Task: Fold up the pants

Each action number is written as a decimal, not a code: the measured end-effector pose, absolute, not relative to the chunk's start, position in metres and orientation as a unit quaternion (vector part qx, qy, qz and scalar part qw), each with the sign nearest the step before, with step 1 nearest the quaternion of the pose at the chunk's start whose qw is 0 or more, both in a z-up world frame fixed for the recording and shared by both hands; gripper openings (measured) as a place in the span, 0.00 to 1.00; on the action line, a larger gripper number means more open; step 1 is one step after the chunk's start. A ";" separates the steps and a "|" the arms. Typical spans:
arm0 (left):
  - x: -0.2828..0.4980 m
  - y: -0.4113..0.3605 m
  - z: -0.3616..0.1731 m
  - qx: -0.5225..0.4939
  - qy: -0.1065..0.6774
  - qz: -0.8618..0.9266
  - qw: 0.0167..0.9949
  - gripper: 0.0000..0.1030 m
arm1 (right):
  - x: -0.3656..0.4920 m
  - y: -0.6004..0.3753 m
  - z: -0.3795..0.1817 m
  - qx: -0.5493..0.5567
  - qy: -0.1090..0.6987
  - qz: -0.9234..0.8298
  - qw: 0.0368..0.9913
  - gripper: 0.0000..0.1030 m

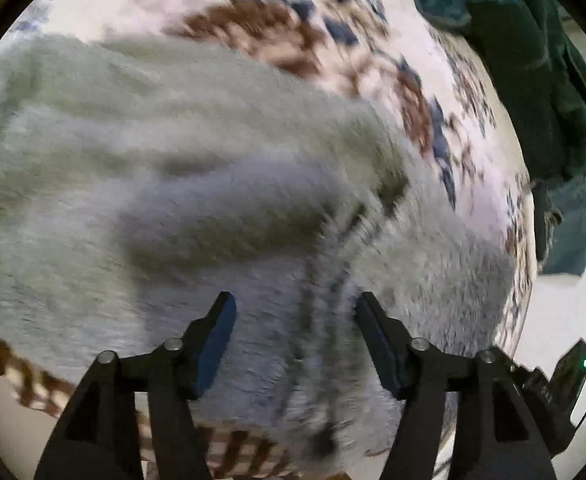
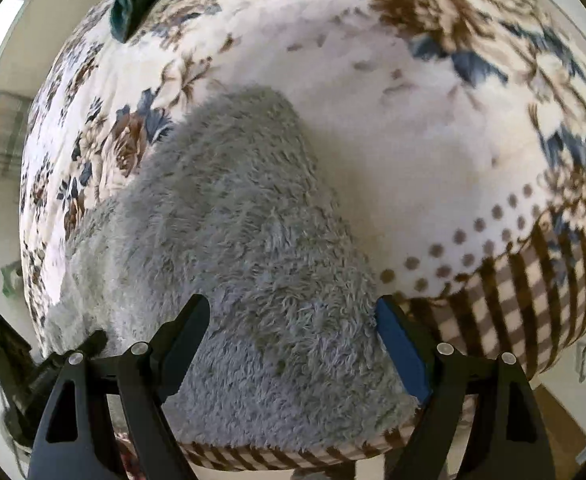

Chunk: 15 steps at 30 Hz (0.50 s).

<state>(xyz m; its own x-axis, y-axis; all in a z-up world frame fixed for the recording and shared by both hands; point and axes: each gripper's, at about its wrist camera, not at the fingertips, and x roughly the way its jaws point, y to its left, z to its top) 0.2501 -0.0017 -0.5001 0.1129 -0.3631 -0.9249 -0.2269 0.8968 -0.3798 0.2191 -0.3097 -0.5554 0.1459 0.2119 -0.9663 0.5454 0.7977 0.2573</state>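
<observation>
Left wrist view: black device (image 1: pixel 549 384) beside grey fleece pants (image 1: pixel 173 168), lettering unreadable.

Pants (image 2: pixel 237 240) on blanket (image 2: pixel 393 128), between gripper fingers.

My left wrist view was smeared by motion, so the grey fleece pants (image 1: pixel 197 184) lost all pile detail and I could not tell folds from shadow. A dark cord-like streak (image 1: pixel 325 320) near the middle was unreadable. The dark green garment (image 1: pixel 533 80) ran off the upper right edge. In the right wrist view the pants (image 2: pixel 245 248) were cut off below, behind the right gripper (image 2: pixel 293 320).
</observation>
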 end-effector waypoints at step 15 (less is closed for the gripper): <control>0.247 -0.061 -0.513 -0.187 0.687 -0.158 0.684 0.07 | 0.215 -0.295 -0.552 0.299 0.652 -0.115 0.687 0.84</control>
<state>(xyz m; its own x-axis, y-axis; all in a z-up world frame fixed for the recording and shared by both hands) 0.2469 -0.0611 -0.5129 0.0066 -0.4740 -0.8805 -0.0403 0.8797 -0.4739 0.2146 -0.2949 -0.5519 0.1222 0.2322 -0.9650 0.5483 0.7946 0.2606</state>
